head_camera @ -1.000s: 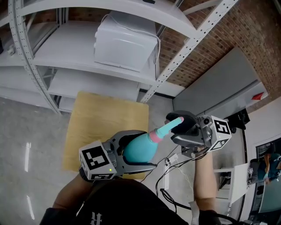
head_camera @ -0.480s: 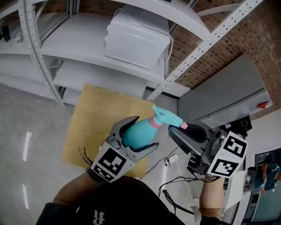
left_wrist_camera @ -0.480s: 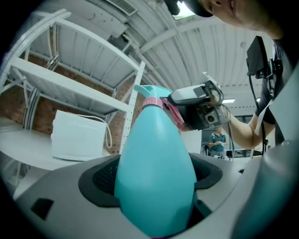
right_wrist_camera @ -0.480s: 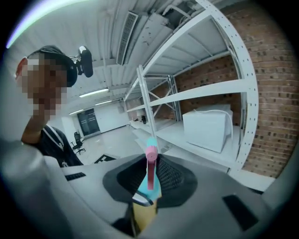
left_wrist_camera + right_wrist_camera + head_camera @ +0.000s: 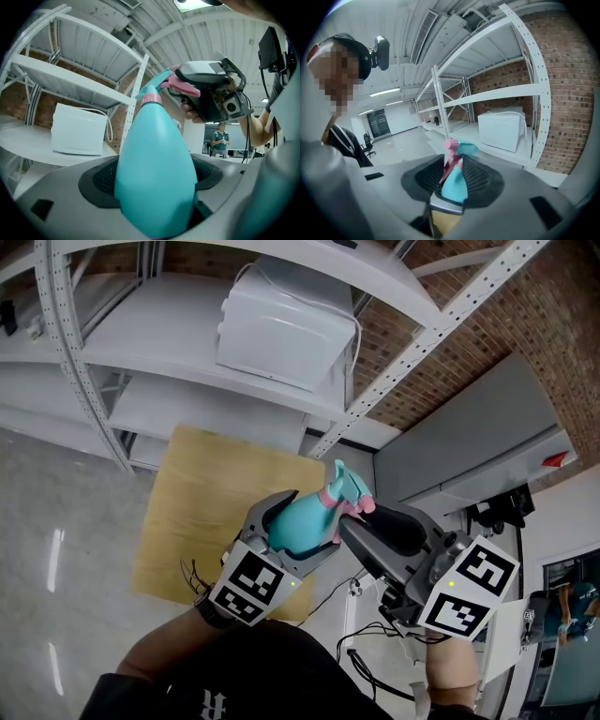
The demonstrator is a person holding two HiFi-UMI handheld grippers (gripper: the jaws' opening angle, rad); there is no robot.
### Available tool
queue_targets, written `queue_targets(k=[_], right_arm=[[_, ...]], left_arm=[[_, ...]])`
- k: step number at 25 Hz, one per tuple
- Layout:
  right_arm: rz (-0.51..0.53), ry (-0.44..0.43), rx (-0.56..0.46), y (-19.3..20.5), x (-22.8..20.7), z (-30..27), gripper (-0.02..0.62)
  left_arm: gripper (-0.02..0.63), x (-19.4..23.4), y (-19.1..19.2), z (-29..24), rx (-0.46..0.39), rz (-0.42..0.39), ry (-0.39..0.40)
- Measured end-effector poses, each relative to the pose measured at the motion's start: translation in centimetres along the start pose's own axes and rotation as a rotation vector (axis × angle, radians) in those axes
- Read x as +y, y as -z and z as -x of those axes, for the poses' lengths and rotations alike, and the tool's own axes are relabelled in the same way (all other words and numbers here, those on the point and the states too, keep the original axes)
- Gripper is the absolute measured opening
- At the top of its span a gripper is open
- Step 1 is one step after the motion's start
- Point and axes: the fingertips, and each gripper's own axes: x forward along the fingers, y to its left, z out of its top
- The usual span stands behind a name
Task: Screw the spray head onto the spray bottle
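A teal spray bottle is held off the table, with my left gripper shut around its wide body. In the left gripper view the bottle fills the space between the jaws. The teal spray head with its pink trigger and pink collar sits on the bottle's neck. My right gripper comes in from the right and is shut on the spray head. Its jaws have just been opening a little, and the head is still pinched between the pads. The left gripper view shows the right gripper at the head.
A light wooden table lies below the hands. White metal shelving with a white box stands behind it against a brick wall. A grey cabinet is at the right, and cables trail on the floor. A person stands far off.
The right gripper went from wide open by the nozzle to closed on the spray head. The left gripper turned and tipped the bottle, so its neck now points further up and away.
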Motion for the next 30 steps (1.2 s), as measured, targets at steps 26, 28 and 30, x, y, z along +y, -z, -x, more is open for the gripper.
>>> queue_targets(k=[26,28,30], right_arm=[[0.1,-0.739,-0.245,-1.3,2.4,2.1,0.198],[0.093,-0.782,-0.268,-1.7,2.5,2.3,0.198],[0.08,-0.781,-0.283,-2.1,2.4,2.5,0.196]], left_arm=[[0.423,-8.7,-3.4,6.4,-0.049,0.281,0.861],[0.423,-9.0,-3.6,6.6,-0.054,0.302,0.895],[0.423,-8.9,-3.8,6.5,-0.065,0.323,0.893]])
